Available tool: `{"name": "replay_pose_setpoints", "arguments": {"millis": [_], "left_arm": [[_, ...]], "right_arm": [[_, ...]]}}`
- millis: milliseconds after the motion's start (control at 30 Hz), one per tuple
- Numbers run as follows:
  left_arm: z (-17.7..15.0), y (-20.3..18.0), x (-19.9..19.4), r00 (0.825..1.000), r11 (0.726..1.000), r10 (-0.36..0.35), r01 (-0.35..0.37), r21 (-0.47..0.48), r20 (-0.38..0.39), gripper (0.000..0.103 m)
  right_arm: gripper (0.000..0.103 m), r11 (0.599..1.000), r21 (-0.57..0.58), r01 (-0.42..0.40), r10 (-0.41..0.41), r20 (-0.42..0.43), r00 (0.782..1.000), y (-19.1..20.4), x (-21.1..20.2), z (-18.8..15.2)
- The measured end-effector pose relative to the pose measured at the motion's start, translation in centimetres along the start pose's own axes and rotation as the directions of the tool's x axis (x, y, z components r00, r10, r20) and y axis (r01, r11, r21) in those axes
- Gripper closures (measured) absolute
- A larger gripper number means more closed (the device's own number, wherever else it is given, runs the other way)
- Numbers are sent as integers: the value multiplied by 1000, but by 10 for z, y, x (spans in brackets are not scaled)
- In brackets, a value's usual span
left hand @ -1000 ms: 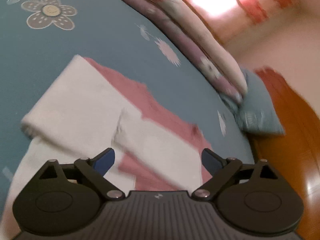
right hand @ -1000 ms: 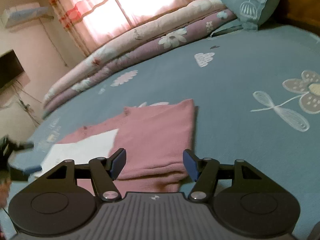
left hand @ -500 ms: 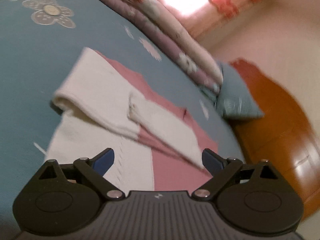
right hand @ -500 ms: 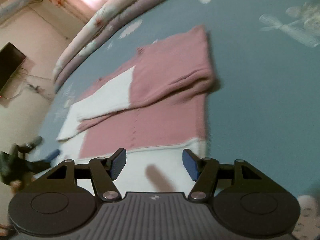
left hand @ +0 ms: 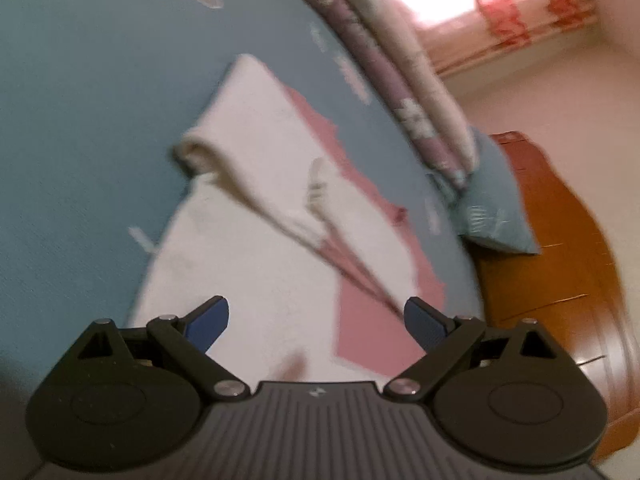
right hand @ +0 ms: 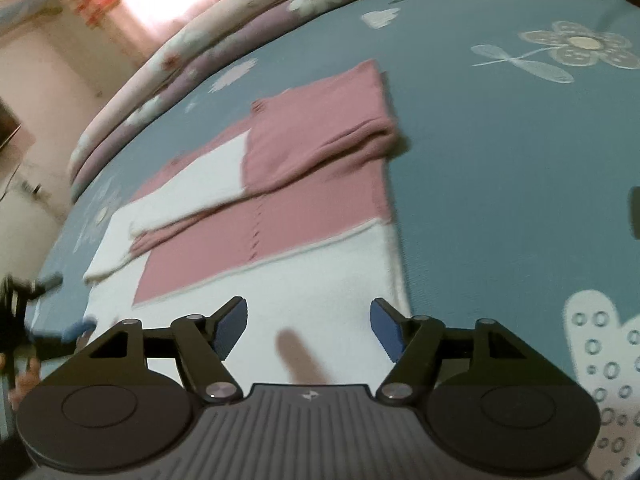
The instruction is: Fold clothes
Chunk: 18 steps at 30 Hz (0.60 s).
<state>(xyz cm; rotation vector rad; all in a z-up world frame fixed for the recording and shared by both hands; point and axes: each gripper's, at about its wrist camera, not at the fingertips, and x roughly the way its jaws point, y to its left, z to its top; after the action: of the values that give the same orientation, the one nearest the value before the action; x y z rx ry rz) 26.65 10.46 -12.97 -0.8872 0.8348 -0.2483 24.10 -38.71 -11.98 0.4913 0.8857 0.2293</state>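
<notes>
Item: pink-and-white knitted sweater [right hand: 280, 216], laid flat on blue flower-print bedsheet [right hand: 500, 168], both sleeves folded in across the body; white hem band nearest the grippers.

L gripper [left hand: 316, 320]: blue-padded jaws wide apart, nothing between the pads; sits over the white hem w/ pink panel to its right side. Holds nothing.

R gripper [right hand: 308, 326]: jaws have just been opening, now well apart; nothing gripped, only the white hem shows in the gap below. Hem's corner lies just beside the right pad.

Bkgd: rolled floral quilt, pink/lilac [right hand: 224, 36], along far edge of bed; blue pillow [left hand: 492, 200] at quilt's end, next to orange wooden headboard [left hand: 560, 260]; pink-striped curtain [left hand: 520, 12] at bright window. Both views blurred at edges.
</notes>
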Motion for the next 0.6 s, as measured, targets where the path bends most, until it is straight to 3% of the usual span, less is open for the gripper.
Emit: {"name": "replay_pose_setpoints", "arguments": {"millis": [133,233,300,333,400,467,600], "left_arm": [[2,12,-10,999,997,-41,43,-61,33,8],[1,9,-21,991,994,-105,108,-31,81,8],[-1,4,-14,984,984,-177,177,-4,10,6],[-5,2,-7,983,984,-179,180,10,-31,6],[-13,-2,7,984,987,-150,155,38,-101,6],[-19,-4,14,987,989,-118,128,81,-112,6],[-15,-3,12,984,990,-119,128,63,-130,6]], "right_arm": [[30,1000,30,-8,6,79,997,-5,-9,2],[29,1000,-8,-24,25,97,995,-1,-11,2],[25,997,-11,-72,73,84,994,2,-10,2],[23,996,-11,-92,92,72,993,3,-7,3],[23,998,-31,-53,55,50,997,5,0,2],[23,999,-39,-2,3,34,999,5,7,2],[20,999,-29,-17,18,42,999,5,10,-1]]}}
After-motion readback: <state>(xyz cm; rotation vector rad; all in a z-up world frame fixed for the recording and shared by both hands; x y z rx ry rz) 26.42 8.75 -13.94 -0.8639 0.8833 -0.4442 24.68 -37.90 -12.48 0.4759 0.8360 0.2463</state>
